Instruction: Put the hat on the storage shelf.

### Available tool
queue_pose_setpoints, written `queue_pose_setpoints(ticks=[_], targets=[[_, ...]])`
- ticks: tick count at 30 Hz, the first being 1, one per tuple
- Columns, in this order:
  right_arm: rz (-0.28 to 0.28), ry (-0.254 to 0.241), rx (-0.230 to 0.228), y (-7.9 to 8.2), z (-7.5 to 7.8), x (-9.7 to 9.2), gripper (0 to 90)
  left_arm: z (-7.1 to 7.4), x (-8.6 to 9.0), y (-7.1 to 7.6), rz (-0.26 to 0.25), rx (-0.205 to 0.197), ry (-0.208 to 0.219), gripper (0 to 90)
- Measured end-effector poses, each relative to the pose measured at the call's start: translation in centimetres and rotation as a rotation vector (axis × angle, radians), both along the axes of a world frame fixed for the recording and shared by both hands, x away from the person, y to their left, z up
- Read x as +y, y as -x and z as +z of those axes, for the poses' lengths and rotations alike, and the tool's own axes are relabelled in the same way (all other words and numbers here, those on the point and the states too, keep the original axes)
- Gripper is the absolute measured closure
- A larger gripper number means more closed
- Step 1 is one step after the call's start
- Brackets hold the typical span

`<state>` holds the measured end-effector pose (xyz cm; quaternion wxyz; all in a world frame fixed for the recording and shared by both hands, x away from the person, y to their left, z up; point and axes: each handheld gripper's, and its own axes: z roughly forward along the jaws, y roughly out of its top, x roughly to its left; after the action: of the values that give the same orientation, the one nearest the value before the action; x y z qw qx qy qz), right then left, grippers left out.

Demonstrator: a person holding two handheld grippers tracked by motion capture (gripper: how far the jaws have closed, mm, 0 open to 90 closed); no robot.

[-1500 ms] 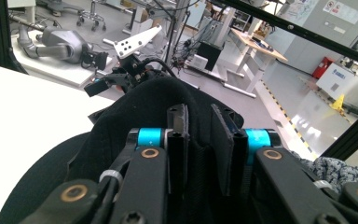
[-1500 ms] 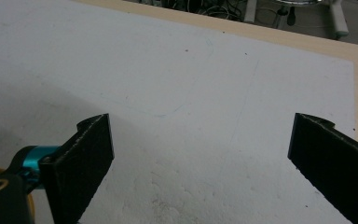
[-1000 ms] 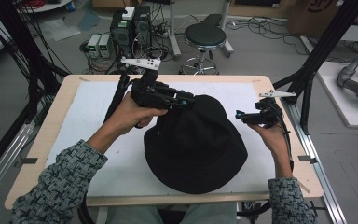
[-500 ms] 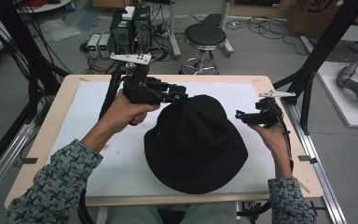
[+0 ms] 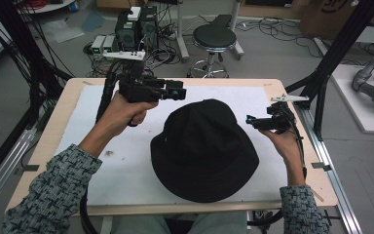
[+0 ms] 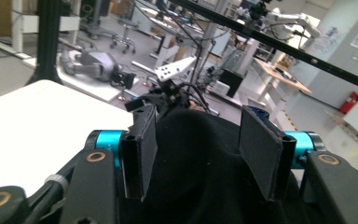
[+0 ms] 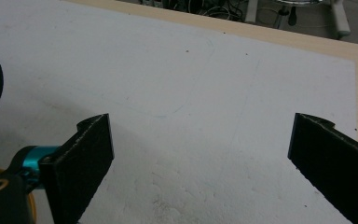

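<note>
The left gripper's point(image 6: 196, 154) flat black pads point(image 6: 260, 150) stand about half apart and have just been opening, with the crown of the black bucket hat point(image 5: 202, 146) rising between them in the left gripper view but neither pad pressing on it, so nothing is held. The right gripper point(image 7: 200, 163) stands wide apart over bare white mat point(image 5: 126, 170), just beside the hat's right edge in the high view. The hat lies brim-down in the middle of the mat, on the light wooden table point(image 5: 48, 141). It looks like soft matte cloth: light, floppy, not fragile, likely to fold and sag under a pinch (no stiff rim to trust). The crown's peak or the brim's edge seems the best place to grip.
</note>
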<state>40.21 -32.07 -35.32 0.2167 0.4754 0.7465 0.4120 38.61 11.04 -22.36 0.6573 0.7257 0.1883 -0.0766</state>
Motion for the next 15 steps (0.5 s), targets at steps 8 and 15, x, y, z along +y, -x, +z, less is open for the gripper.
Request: queue_pose_setpoints(ticks=[8, 15], targets=[[0.000, 0.000, 0.005, 0.0, 0.0, 0.1, 6.4, 0.0, 1.4, -0.3, 0.063, -0.010, -0.008, 41.2], [0.000, -0.001, 0.004, -0.1, 0.0, 0.0, 6.4, -0.2, 2.6, -0.7, 0.150, -0.033, -0.065, 33.7]])
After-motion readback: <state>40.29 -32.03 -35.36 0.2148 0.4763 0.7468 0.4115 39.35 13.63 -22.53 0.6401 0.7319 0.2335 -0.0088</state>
